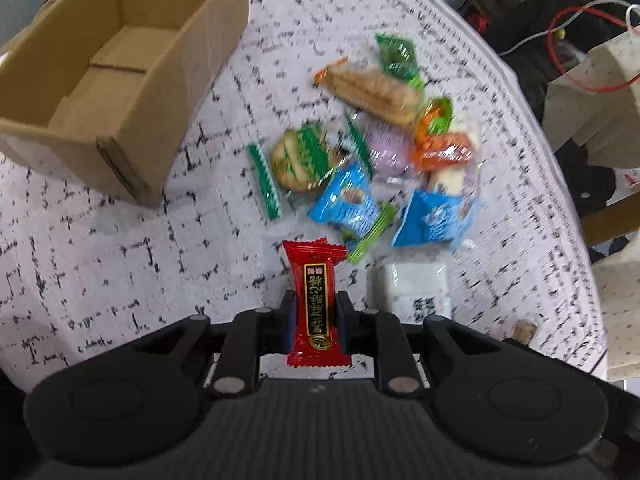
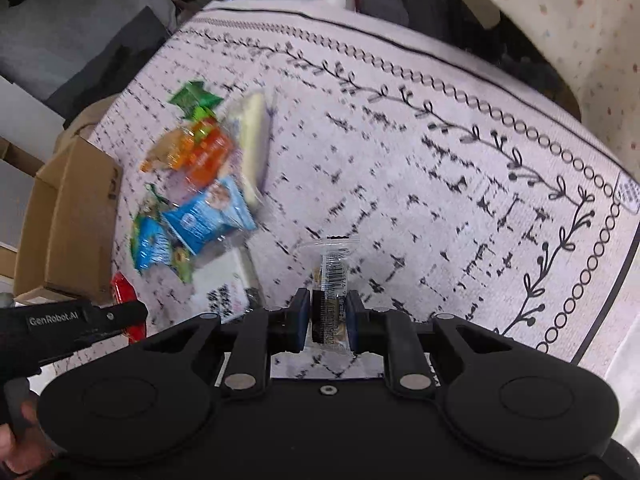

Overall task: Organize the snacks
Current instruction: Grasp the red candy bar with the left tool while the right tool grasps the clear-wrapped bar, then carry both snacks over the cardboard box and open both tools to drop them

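Our left gripper (image 1: 316,312) clamps a red snack packet (image 1: 316,300) across its middle, the wrapper standing lengthwise between the blue pads so both crimped ends stick out free. Our right gripper (image 2: 329,314) pinches a clear-wrapped snack bar (image 2: 331,280) the same way, its sealed top edge pointing ahead over bare tablecloth (image 2: 440,200). Both packets hang clear of the cloth, a grip that we judge suits carrying rather than sliding.

The rest of the snacks lie in a loose heap (image 1: 372,148) on the patterned cloth: blue, green and orange wrappers overlapping, with a white packet (image 1: 412,288) just beside the left gripper. The open cardboard box (image 1: 116,76) sits to the left of the heap, well within the left gripper's view, and it looks empty from here. We read it as the likely destination, with the sorting barely begun. Motion blur softens the heap, so we leave the finer labels unnamed.
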`<state>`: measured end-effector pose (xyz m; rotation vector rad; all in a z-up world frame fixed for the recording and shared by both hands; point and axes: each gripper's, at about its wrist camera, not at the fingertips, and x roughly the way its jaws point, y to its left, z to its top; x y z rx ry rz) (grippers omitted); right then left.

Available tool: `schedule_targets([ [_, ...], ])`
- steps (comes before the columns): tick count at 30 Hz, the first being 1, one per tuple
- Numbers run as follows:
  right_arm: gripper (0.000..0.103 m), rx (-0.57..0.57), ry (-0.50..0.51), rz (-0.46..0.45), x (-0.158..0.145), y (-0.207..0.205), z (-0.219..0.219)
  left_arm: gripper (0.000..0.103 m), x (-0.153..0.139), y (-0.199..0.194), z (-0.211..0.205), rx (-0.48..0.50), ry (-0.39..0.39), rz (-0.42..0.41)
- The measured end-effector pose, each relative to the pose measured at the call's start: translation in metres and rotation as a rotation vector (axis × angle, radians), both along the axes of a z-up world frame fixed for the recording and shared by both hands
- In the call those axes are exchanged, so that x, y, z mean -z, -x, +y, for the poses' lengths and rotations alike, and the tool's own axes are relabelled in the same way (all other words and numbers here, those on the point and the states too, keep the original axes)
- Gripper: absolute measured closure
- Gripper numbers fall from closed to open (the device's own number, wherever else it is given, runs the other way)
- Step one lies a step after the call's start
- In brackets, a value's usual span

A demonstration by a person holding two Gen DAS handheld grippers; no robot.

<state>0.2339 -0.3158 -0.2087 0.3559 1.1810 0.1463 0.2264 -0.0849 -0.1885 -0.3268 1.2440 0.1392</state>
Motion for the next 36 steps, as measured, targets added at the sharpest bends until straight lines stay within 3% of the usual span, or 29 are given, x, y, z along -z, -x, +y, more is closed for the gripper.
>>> schedule_targets([
  [23,0.084,-0.037,-0.045,-0.185,-0.081,-0.008,0.064,0.084,-0.091,-0.034,0.037,0.112,0.007,-0.232],
  [29,0.084,-0.058,-0.046,-0.23,-0.098,-0.018,0.091,0.084,-0.095,-0.04,0.066,0.069,0.084,-0.279],
  [36,0.084,-0.104,-0.045,-0.255,-0.11,-0.028,0.125,0.084,-0.103,-0.043,0.098,0.02,0.109,-0.309],
])
